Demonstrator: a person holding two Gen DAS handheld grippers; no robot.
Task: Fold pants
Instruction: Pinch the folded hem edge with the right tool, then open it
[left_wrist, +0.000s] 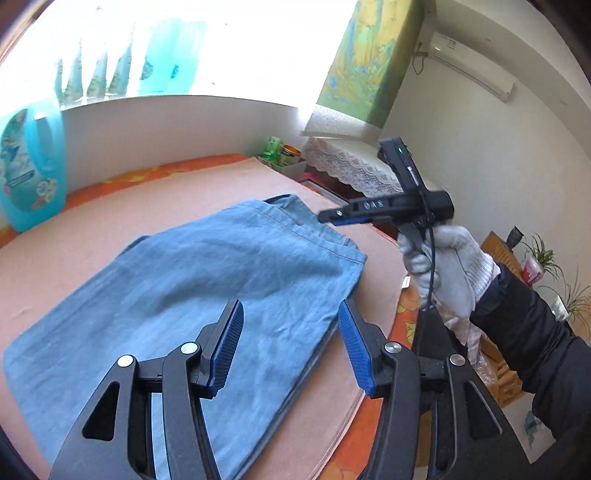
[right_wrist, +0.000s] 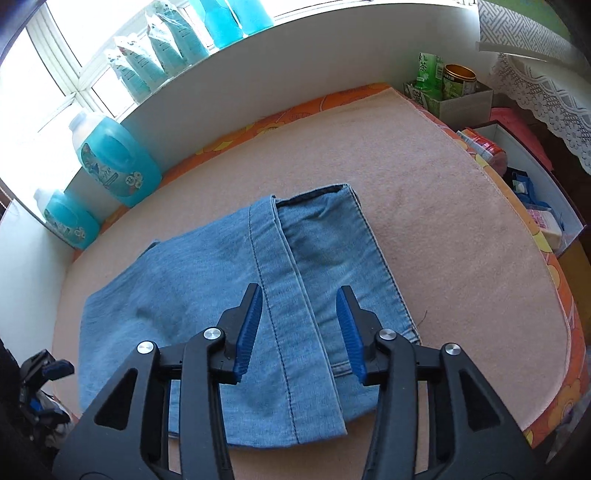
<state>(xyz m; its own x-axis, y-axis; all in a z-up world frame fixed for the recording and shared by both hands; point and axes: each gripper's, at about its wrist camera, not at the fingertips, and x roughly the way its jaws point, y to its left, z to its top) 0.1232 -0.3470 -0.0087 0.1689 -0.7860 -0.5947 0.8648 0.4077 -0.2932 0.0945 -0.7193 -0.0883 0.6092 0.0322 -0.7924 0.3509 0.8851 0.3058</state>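
Observation:
Light blue denim pants (left_wrist: 207, 273) lie folded into a thick flat bundle on the pink cloth-covered table (left_wrist: 110, 206). In the right wrist view the pants (right_wrist: 207, 295) show a hemmed band running over the top layer. My left gripper (left_wrist: 291, 321) hovers above the bundle's near right part, jaws open, nothing between the blue pads. My right gripper (right_wrist: 299, 306) hangs above the hemmed band, open and empty too. In the left wrist view the right gripper (left_wrist: 332, 216) is seen from the side in a gloved hand (left_wrist: 447, 266), above the pants' far right corner.
Blue detergent jugs (right_wrist: 114, 162) stand along the window sill and wall at the left. A box with green tea cartons and a tin (right_wrist: 443, 88) sits at the table's far right corner. Open bins of small goods (right_wrist: 528, 199) border the right edge. Potted plants (left_wrist: 543, 258) stand beyond.

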